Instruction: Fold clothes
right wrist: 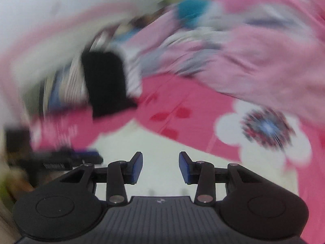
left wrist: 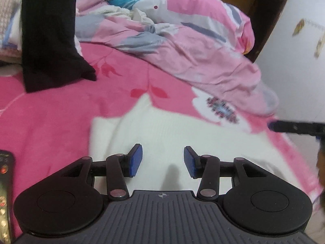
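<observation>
Below, white garment [left wrist: 172, 134] lies flat, pointing away; both grippers [left wrist: 163, 160] [right wrist: 160, 166] empty, jaws parted.

Pink flowered bed [left wrist: 50, 122] bearing white garment [left wrist: 162, 130], black garment [left wrist: 48, 40], crumpled duvet [left wrist: 193, 40].

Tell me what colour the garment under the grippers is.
White garment, seen best in the left wrist view.

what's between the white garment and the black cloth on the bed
Only bare pink bedsheet, with red leaf prints, separates the white garment from the black cloth; clearest in the left wrist view.
</observation>
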The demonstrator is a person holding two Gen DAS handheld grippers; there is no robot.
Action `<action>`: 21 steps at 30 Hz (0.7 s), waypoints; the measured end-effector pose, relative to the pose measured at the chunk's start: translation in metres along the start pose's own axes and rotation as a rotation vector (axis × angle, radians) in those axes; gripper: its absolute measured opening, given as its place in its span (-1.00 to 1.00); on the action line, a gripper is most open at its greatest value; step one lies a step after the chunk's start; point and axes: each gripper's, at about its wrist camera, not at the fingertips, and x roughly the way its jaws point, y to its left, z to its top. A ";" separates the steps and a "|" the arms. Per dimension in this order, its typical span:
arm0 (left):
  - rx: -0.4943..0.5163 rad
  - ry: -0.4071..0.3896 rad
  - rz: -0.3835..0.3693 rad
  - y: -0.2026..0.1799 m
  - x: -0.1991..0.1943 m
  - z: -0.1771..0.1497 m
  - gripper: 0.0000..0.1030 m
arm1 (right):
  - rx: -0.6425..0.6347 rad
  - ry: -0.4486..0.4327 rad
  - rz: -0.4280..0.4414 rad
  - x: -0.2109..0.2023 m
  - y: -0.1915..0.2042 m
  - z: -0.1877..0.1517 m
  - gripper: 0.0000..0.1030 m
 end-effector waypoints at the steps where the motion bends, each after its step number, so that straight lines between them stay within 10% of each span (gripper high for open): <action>1: 0.002 -0.009 0.000 0.002 -0.002 -0.004 -0.13 | -0.071 0.024 -0.004 0.012 0.011 0.002 -0.23; 8: -0.042 -0.045 -0.026 0.015 -0.006 -0.016 -0.16 | -0.454 0.127 -0.035 0.093 0.057 0.013 -0.31; 21: -0.071 -0.078 -0.069 0.025 -0.006 -0.020 -0.18 | -0.562 0.254 -0.029 0.160 0.057 0.014 -0.49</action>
